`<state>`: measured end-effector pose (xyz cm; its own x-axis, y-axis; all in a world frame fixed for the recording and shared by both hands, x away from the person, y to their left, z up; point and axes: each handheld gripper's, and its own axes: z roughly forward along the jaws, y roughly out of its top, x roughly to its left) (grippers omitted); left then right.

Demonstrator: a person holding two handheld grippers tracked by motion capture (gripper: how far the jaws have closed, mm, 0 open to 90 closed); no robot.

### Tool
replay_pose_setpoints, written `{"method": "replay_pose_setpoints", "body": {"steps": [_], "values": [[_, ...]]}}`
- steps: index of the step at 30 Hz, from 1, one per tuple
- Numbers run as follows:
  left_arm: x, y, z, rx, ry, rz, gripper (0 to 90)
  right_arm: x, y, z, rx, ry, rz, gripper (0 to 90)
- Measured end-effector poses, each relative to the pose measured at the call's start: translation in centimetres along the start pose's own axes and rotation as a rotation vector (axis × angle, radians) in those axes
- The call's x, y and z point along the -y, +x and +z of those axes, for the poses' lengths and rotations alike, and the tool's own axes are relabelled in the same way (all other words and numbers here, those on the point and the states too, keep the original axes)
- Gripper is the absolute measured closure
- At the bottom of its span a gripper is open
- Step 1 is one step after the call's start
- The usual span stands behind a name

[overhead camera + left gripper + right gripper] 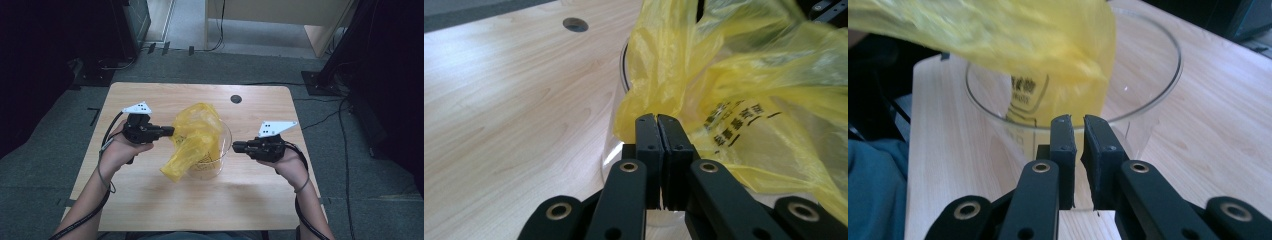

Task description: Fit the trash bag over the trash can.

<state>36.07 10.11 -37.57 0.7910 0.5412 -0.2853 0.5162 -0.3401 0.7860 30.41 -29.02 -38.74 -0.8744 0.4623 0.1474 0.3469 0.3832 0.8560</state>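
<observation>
A crumpled yellow plastic bag with black print sits partly inside a clear round container in the middle of the wooden table; one end spills over the near-left rim. My left gripper comes in level from the left. In the left gripper view its jaws are pressed together on the bag's edge fold. My right gripper meets the container's right rim. In the right gripper view its jaws stand a sliver apart astride the clear wall, with the bag beyond.
A dark round cable hole lies in the table's far side, right of centre. Grey floor with cables and dark stands surrounds the table. Bare wood stretches in front of the container toward the near edge. Both forearms come in from the bottom.
</observation>
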Motion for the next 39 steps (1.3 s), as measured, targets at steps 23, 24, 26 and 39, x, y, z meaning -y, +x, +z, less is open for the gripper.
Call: {"method": "replay_pose_setpoints", "body": {"steps": [23, 24, 26, 39], "values": [[-2.2, -1.7, 0.1, 0.002, -0.137, -0.023, 50.8, -2.4, -0.3, 0.7, 0.121, -0.195, 0.141, 43.2], [-2.3, -1.7, 0.3, 0.002, -0.134, -0.025, 50.7, -2.5, -0.3, 0.7, 0.127, -0.208, 0.145, 42.9], [-2.5, -1.8, 0.7, 0.004, -0.123, -0.028, 50.8, -2.7, -0.5, 0.6, 0.13, -0.239, 0.169, 41.8], [-3.3, -1.2, 3.5, -0.079, 0.024, 0.004, 75.8, -2.1, -1.9, 2.7, 0.25, -0.139, 0.28, 57.6]]}}
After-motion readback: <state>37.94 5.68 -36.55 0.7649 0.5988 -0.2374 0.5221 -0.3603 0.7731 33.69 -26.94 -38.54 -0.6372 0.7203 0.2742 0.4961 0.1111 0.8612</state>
